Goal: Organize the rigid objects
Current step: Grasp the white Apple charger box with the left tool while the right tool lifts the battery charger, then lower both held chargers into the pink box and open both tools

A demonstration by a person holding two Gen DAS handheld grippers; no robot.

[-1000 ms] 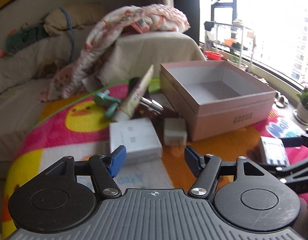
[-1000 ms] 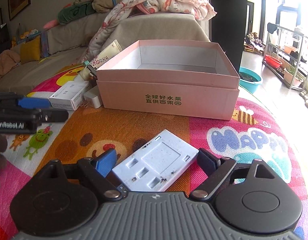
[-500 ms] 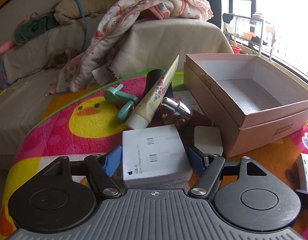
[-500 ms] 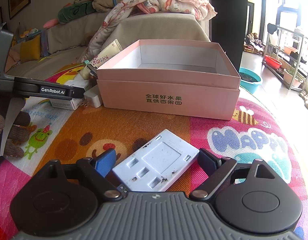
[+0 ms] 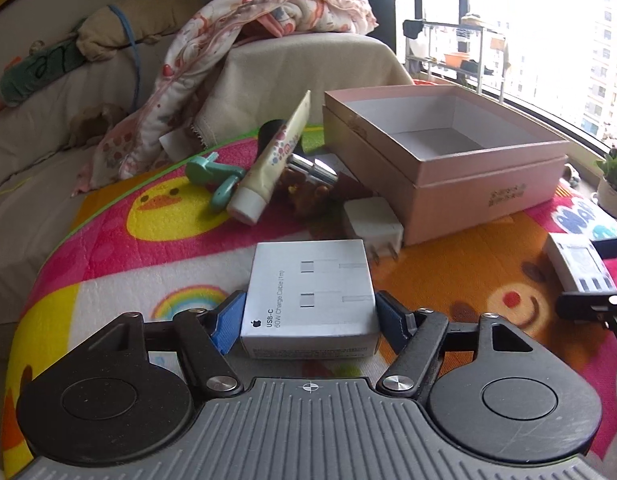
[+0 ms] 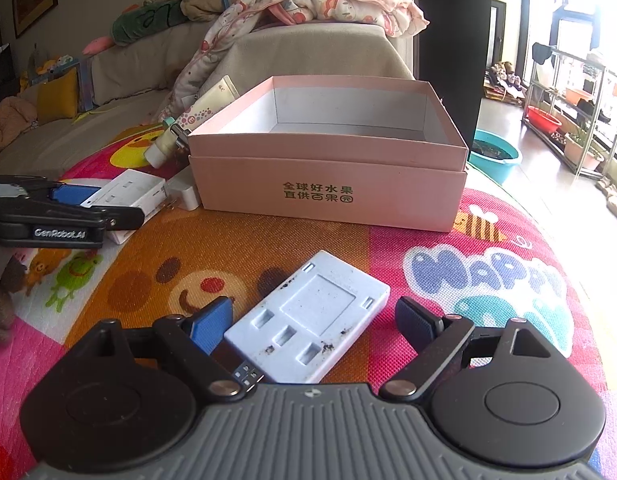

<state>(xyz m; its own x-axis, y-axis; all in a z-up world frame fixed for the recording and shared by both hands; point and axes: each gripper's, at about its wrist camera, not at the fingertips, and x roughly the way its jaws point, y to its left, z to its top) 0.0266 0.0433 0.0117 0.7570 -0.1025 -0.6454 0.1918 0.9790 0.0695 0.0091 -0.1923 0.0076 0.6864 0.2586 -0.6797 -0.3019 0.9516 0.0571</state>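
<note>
Bracketing: left gripper [image 5: 308, 320] has its fingers either side of the white cable box [image 5: 310, 294]; the jaws have just been opening, with the box between them, and a slight gap shows at each pad, so no squeeze yet.
Cable box place: flat on the play mat [image 5: 460, 276], near end between the blue pads, far end pointing toward the charger plug [image 5: 372, 226].
Right gripper: right gripper [image 6: 308, 328] spread wide around the white plastic tray [image 6: 308, 328]; the left pad sits close to the tray's near corner, the right pad stands clear of it. Not gripping.
Tray place: flat on the mat, lying at a slant, in front of the pink box [image 6: 328, 184] but apart from it.
Pink box: open at the top; the part of its floor that shows is bare. Nothing seen inside from either wrist view.
Done so far: judged as nothing packed; both grippers only lined up on a first item each.
Left to do: close on the cable box and the tray, lift, carry into the pink box.
Then: the charger plug beside the box wall, the cream tube [image 5: 272, 160], the teal plastic piece [image 5: 214, 172], the shiny metal thing [image 5: 312, 170] and a dark item behind the tube, all in a loose heap left of the box.
Progress estimate: very start.
Caution: the tray is slanted to the jaws, so it may turn when pinched; the cable box is square to its pads and looks the easier pick.
</note>
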